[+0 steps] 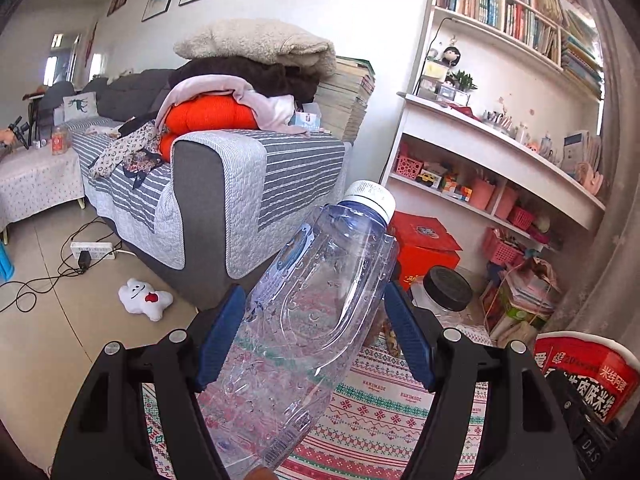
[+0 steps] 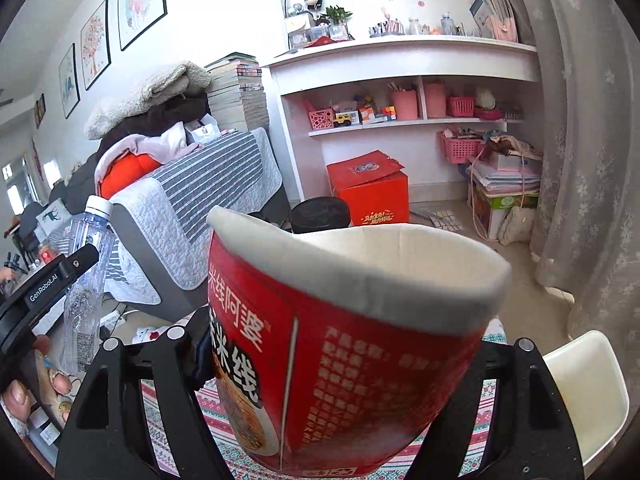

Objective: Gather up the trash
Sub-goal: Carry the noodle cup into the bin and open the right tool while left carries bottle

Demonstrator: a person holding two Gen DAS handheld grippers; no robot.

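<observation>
My left gripper [image 1: 316, 332] is shut on a clear empty plastic bottle [image 1: 312, 304] with a white cap, held tilted above the patterned tablecloth [image 1: 384, 412]. The bottle also shows in the right wrist view [image 2: 86, 280], at the far left beside the left gripper's body. My right gripper [image 2: 340, 360] is shut on a red instant-noodle cup [image 2: 340, 340] with a white rim, squeezed out of round, its open mouth facing away. The cup also shows in the left wrist view [image 1: 588, 376] at the lower right.
A jar with a black lid [image 1: 444, 292] stands on the table ahead. A grey sofa [image 1: 224, 188] piled with clothes is to the left, white shelves [image 1: 492, 152] and a red box [image 1: 424, 248] behind. A white chair [image 2: 584, 392] is at the right.
</observation>
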